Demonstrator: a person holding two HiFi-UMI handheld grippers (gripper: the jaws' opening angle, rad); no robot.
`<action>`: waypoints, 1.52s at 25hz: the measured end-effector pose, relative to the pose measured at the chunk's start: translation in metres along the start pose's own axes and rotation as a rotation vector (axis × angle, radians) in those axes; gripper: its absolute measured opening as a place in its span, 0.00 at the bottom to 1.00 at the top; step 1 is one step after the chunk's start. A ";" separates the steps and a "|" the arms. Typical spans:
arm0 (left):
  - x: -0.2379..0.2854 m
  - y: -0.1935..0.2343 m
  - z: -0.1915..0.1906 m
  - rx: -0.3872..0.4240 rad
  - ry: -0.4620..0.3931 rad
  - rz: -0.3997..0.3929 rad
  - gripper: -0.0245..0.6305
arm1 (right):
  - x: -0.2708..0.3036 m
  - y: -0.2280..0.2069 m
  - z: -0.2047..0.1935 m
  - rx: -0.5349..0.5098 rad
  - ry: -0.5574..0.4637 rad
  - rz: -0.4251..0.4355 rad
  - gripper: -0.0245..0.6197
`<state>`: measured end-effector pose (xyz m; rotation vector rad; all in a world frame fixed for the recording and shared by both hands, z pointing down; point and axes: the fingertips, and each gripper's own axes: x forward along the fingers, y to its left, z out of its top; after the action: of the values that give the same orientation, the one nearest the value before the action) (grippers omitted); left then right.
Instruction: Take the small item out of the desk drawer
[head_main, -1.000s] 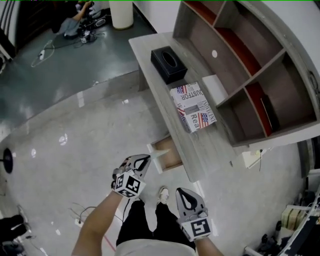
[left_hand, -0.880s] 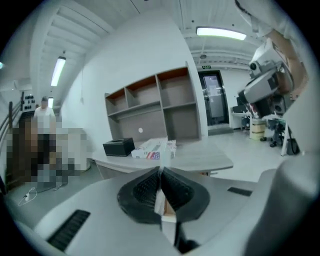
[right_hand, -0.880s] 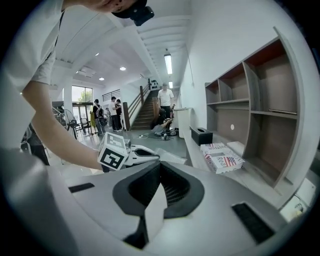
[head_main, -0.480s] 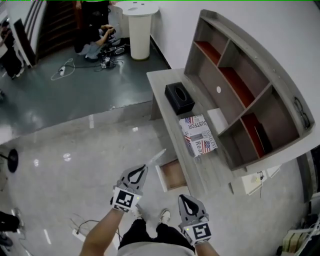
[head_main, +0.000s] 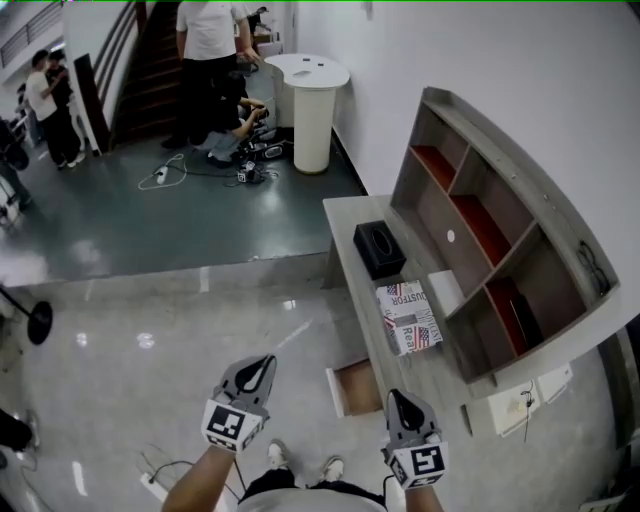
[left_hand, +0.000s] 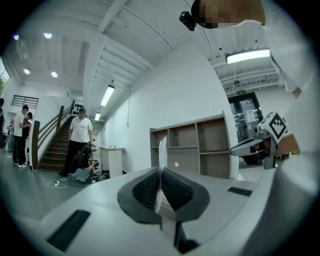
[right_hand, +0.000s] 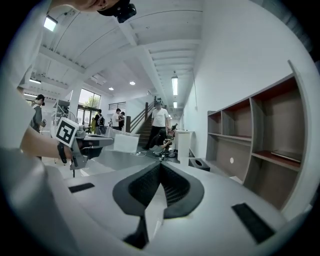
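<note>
My left gripper (head_main: 264, 362) is shut on a thin white card (head_main: 292, 335), which sticks out past its tips and points toward the desk. In the left gripper view the card (left_hand: 162, 149) stands on edge between the closed jaws of the left gripper (left_hand: 161, 171). The desk drawer (head_main: 355, 388) stands pulled out under the grey desk (head_main: 345, 215), between the two grippers and below them. My right gripper (head_main: 397, 396) hovers just right of the drawer, jaws together with nothing in them. The right gripper view shows its tips (right_hand: 160, 165) meeting, and the left gripper (right_hand: 82, 145) with the card (right_hand: 125, 143).
On the desk sit a black tissue box (head_main: 379, 249) and a box printed like a newspaper (head_main: 410, 317), with a curved shelf unit (head_main: 500, 230) behind. A white round pedestal (head_main: 312, 110) and several people (head_main: 210, 50) with cables on the dark floor are at the far end.
Both grippers have risen away from the open drawer. The left one has carried the white card up and to the left. The head view now takes in more of the room.
</note>
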<state>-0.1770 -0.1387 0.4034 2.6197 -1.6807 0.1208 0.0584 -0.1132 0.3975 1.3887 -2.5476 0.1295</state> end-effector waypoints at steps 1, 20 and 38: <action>-0.006 0.004 0.007 -0.001 -0.012 0.016 0.06 | -0.001 -0.005 0.006 -0.004 -0.005 -0.009 0.07; -0.124 0.049 0.057 -0.110 -0.162 0.275 0.06 | -0.049 -0.067 0.048 0.004 -0.121 -0.144 0.07; -0.131 0.049 0.053 -0.123 -0.182 0.282 0.06 | -0.036 -0.049 0.058 -0.008 -0.149 -0.133 0.07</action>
<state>-0.2732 -0.0440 0.3391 2.3551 -2.0367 -0.2147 0.1089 -0.1219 0.3304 1.6160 -2.5578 -0.0076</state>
